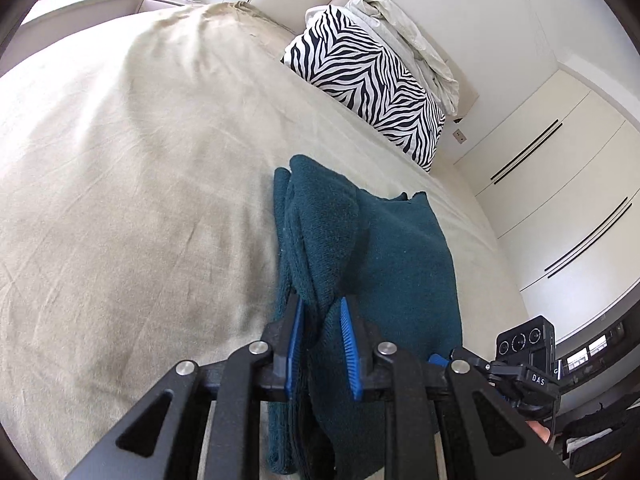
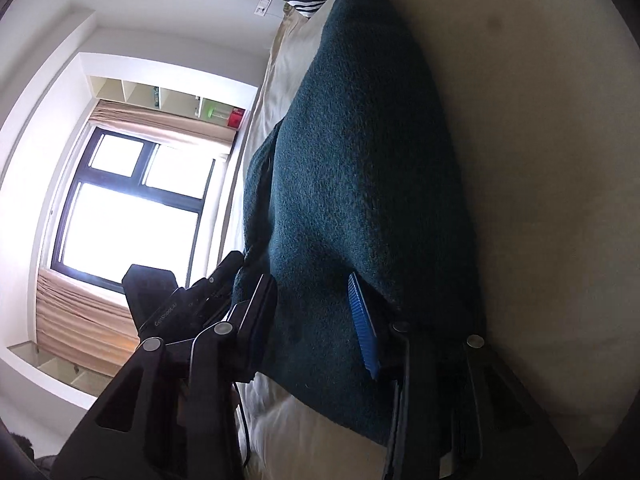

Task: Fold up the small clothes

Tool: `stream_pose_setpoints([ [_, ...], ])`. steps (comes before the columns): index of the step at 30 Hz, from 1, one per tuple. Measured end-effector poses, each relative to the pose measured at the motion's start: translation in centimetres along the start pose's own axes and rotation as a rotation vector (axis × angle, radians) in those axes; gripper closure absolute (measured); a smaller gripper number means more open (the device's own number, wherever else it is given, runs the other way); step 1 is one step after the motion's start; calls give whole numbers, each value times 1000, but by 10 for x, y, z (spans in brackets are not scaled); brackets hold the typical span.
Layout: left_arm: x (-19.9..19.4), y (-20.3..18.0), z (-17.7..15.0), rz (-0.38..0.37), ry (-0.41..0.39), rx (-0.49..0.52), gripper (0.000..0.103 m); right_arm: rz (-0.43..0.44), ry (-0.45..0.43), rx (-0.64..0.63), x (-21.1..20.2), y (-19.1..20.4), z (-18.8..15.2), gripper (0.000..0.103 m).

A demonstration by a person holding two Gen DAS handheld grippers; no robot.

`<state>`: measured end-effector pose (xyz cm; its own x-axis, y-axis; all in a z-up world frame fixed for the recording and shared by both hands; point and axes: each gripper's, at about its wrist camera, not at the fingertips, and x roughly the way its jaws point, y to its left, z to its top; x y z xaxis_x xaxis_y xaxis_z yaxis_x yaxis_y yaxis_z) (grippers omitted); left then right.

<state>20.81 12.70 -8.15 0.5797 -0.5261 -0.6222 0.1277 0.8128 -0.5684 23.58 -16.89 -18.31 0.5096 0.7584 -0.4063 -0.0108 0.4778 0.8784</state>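
A dark teal knit garment [image 1: 400,260] lies lengthwise on the beige bed [image 1: 140,160], folded into a long strip. My left gripper [image 1: 320,302] is shut on a raised fold at the garment's near left edge, and the cloth bunches up between its blue pads. In the right wrist view, which is rolled on its side, the same garment [image 2: 360,140] fills the gap between the jaws of my right gripper [image 2: 308,280]. That gripper is shut on the thick near end. The two grippers sit close together at the near end, and the right tool's body [image 1: 524,344] shows at the lower right.
A zebra-print pillow [image 1: 360,80] and crumpled cream bedding [image 1: 400,32] lie at the head of the bed. White wardrobe doors [image 1: 560,200] stand to the right. A bright window [image 2: 132,208] with beige blinds is beyond the bed's edge. Bare sheet [image 2: 520,160] stretches beside the garment.
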Motion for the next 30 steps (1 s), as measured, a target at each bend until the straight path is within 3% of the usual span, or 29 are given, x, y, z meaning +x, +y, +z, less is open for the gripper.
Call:
stream_pose_setpoints([
  [4, -8, -36, -2, -10, -28, 108, 81, 36, -37, 27, -11, 13, -10, 58],
  [5, -3, -42, -2, -5, -22, 128, 77, 46, -39, 27, -12, 13, -15, 57],
  [8, 28, -40, -6, 71, 41, 144, 75, 19, -24, 16, -12, 1, -28, 58],
  [10, 50, -24, -13, 119, 81, 149, 83, 35, -4, 15, -12, -2, -33, 59],
  [11, 49, -18, -15, 114, 58, 158, 90, 33, 13, 18, -13, -3, -31, 59],
  [13, 47, -10, -13, 78, 63, 143, 92, -7, 51, 1, -16, 4, -24, 59],
  [19, 53, -4, -12, 43, 74, 164, 93, -44, -11, -67, -17, 38, 32, 56],
  [25, 53, 10, -12, -26, 83, 102, 94, -46, 20, -40, 51, 51, 100, 56],
  [30, 56, 13, -11, -48, 84, 87, 94, -219, -59, -32, 80, 22, 138, 63],
])
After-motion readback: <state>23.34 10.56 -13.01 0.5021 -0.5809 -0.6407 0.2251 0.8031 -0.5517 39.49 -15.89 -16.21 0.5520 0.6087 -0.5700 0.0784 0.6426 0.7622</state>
